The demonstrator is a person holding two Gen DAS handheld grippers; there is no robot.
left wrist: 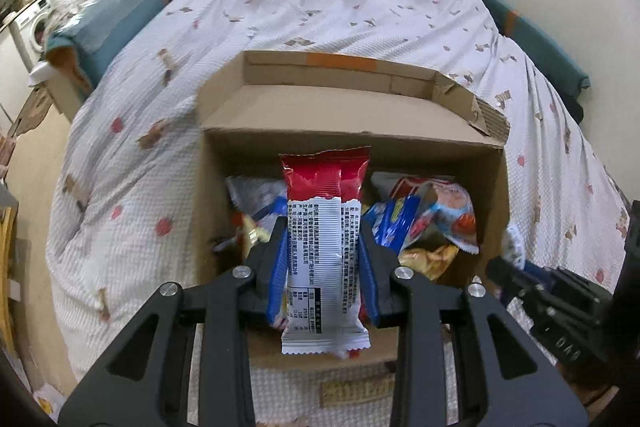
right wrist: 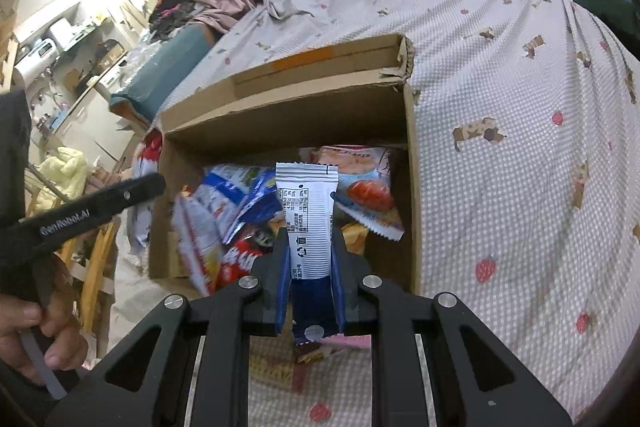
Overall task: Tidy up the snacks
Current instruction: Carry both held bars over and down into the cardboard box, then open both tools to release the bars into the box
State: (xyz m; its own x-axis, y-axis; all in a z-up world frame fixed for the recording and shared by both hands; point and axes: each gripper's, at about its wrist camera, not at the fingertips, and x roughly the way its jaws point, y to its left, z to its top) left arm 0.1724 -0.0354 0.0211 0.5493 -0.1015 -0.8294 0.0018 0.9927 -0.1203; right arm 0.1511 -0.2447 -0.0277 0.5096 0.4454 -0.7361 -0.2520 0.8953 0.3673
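The left gripper (left wrist: 323, 227) clamps a red-topped packet (left wrist: 324, 247) above the box (left wrist: 352, 141) ahead. The right gripper (right wrist: 310, 243) clamps a blue-ended packet (right wrist: 308, 223) over the same box's snacks (right wrist: 224, 211).

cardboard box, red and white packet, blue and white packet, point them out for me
cardboard box (left wrist: 344, 143), left wrist view, front edge of its far wall
red and white packet (left wrist: 324, 247), left wrist view, its white printed back
blue and white packet (right wrist: 308, 211), right wrist view, its white printed upper half
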